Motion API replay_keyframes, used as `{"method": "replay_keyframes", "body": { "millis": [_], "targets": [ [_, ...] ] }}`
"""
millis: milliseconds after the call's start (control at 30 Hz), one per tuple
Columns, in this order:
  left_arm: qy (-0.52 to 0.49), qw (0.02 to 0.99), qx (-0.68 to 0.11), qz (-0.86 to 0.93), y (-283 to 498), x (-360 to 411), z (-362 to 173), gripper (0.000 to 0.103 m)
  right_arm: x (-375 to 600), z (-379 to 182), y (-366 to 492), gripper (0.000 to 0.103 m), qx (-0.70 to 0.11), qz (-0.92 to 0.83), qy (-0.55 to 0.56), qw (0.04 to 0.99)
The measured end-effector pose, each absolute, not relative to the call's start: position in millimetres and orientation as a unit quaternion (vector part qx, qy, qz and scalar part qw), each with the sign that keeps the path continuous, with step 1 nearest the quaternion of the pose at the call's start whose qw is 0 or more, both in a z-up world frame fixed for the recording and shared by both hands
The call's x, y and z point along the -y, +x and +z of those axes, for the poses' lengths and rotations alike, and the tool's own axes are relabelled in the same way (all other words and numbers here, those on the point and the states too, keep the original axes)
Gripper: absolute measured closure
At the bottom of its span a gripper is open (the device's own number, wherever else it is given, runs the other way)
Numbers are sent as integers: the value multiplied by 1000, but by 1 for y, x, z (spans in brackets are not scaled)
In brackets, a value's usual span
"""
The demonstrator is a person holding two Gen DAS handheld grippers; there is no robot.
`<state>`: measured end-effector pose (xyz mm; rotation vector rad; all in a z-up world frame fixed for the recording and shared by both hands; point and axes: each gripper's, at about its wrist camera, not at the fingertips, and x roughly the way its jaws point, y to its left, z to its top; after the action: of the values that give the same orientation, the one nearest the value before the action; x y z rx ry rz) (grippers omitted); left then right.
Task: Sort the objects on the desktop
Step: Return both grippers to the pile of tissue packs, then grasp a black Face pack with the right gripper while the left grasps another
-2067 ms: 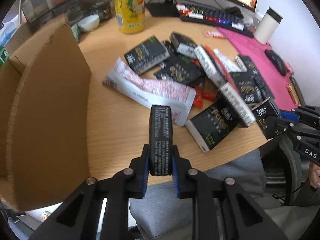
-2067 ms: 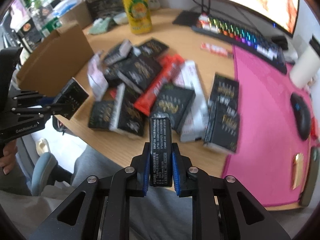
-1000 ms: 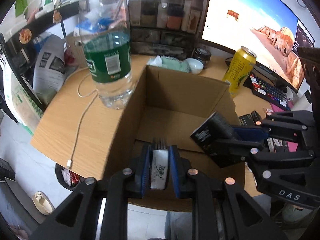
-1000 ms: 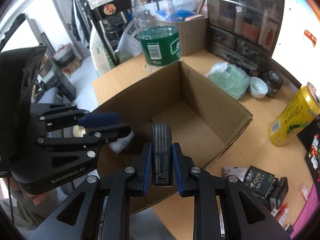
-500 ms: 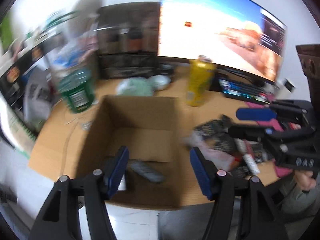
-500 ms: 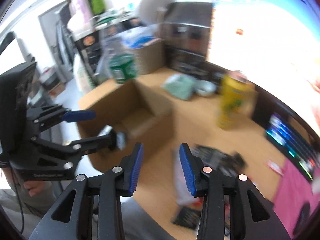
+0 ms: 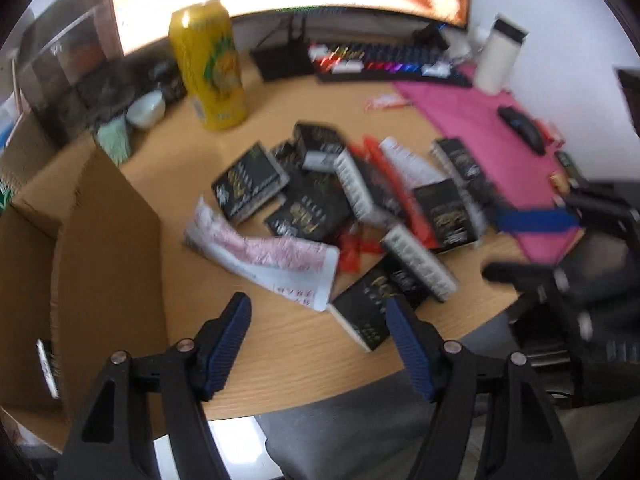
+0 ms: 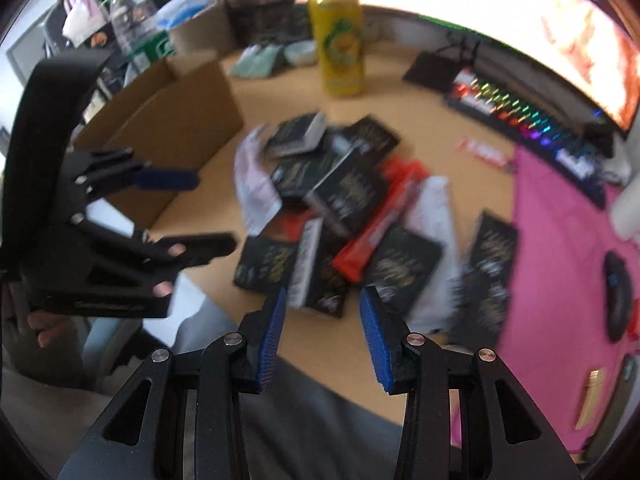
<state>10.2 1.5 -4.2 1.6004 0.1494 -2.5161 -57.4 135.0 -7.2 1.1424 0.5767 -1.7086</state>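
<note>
A heap of black boxes (image 7: 304, 212) (image 8: 348, 196), red packets (image 7: 400, 200) and a white-and-pink sachet (image 7: 276, 256) lies mid-desk. The open cardboard carton (image 7: 108, 248) (image 8: 180, 104) stands to its left, with a pale-edged box (image 7: 46, 364) inside. My left gripper (image 7: 316, 308) hovers above the desk's near edge by the sachet, its jaws opening wide with nothing between them. My right gripper (image 8: 324, 296) is open and empty over the near side of the heap. Each wrist view shows the other gripper (image 7: 520, 246) (image 8: 214, 210), also empty. Both views are blurred.
A tall yellow can (image 7: 208, 68) (image 8: 340, 40) stands behind the heap. At the right lie a pink mat (image 7: 480, 132) with a black mouse (image 8: 618, 292), a lit keyboard (image 7: 392, 60) and a white tumbler (image 7: 498, 56). A small bowl (image 7: 146, 110) sits behind the carton.
Both grippers held black boxes over the carton, then opened and let them fall inside. Both have since swung right, away from the carton and back over the heap, empty.
</note>
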Motion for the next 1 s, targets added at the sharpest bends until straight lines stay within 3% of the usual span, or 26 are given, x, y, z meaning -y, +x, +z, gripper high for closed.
{"method": "replay_keyframes", "body": {
  "millis": [400, 533, 767, 1000],
  "targets": [
    [558, 67, -61, -825, 17, 3, -28, 29, -107, -47, -64, 63, -242, -705, 487, 454],
    [572, 31, -52, -818, 17, -6, -31, 29, -119, -47, -74, 83, -234, -708, 495, 446],
    [576, -25, 24, -816, 0, -41, -35, 29, -150, -41, -85, 84, -209, -705, 511, 445],
    [588, -30, 50, -806, -24, -46, -53, 31, -163, -40, -82, 83, -203, -707, 509, 447]
  ]
}}
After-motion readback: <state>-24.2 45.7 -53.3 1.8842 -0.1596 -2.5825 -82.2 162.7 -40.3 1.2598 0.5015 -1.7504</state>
